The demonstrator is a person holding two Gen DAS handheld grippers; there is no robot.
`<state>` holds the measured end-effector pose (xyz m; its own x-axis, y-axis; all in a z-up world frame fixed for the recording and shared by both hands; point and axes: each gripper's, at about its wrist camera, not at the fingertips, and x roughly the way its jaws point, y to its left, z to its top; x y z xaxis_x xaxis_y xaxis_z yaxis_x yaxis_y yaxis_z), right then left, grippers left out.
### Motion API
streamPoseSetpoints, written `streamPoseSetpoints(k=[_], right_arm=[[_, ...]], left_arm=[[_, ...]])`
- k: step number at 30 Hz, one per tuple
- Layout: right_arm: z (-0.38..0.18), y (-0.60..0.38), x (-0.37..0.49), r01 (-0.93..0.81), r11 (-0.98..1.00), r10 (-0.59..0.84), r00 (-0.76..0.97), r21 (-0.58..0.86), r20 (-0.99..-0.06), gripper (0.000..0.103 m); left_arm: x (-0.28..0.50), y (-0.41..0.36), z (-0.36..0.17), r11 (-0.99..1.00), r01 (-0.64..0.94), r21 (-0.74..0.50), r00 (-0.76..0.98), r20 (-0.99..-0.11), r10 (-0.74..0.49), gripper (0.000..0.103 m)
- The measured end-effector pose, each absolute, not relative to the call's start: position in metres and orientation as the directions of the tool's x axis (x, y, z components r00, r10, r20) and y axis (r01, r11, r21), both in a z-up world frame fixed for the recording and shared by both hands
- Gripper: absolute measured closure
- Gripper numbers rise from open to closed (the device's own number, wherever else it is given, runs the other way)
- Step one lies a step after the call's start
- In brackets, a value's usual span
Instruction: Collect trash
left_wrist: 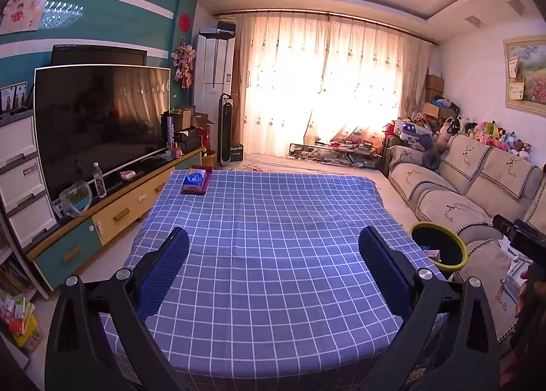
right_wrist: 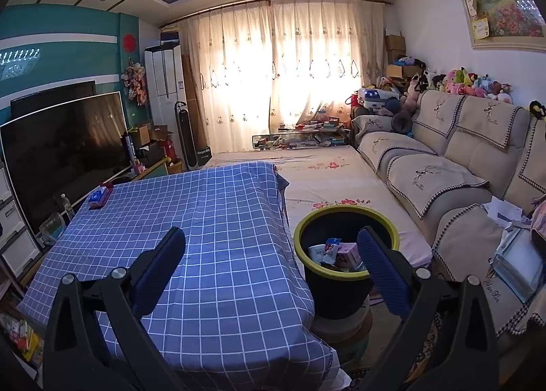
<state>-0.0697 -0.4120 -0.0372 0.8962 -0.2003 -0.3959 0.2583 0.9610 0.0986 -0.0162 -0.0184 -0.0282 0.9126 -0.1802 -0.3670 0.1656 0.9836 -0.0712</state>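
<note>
A black trash bin with a yellow-green rim (right_wrist: pixel 344 256) stands on the floor beside the table's right edge, with several wrappers and small cartons (right_wrist: pixel 336 252) inside. It also shows in the left wrist view (left_wrist: pixel 438 246). The table wears a blue checked cloth (left_wrist: pixel 273 237). My left gripper (left_wrist: pixel 273 241) is open and empty above the table's near half. My right gripper (right_wrist: pixel 271 241) is open and empty, straddling the table's right edge and the bin. The right gripper's body shows at the right edge of the left wrist view (left_wrist: pixel 518 237).
A blue tissue pack on a red box (left_wrist: pixel 195 180) lies at the table's far left corner. A TV (left_wrist: pixel 99 125) on a low cabinet runs along the left, with a water bottle (left_wrist: pixel 99 179). A beige sofa (right_wrist: pixel 454 169) with papers (right_wrist: pixel 518 261) lines the right.
</note>
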Motion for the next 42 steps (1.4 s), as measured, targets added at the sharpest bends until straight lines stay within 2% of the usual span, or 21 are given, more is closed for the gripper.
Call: streamPoseSetpoints(k=[17,42], right_arm=[[-0.035,-0.406,-0.067,0.241,0.965,-0.186,0.907,0.101,-0.378,0.007],[-0.036,-0.4,-0.065,0.235,0.966,-0.179,0.907,0.105,-0.381,0.007]], left_arm=[[-0.006,-0.018,-0.032,0.983,0.149,-0.111,0.903,-0.389,-0.181,0.005],[-0.01,-0.014,-0.035,0.985,0.135,-0.106,0.91,-0.38,-0.166,0.005]])
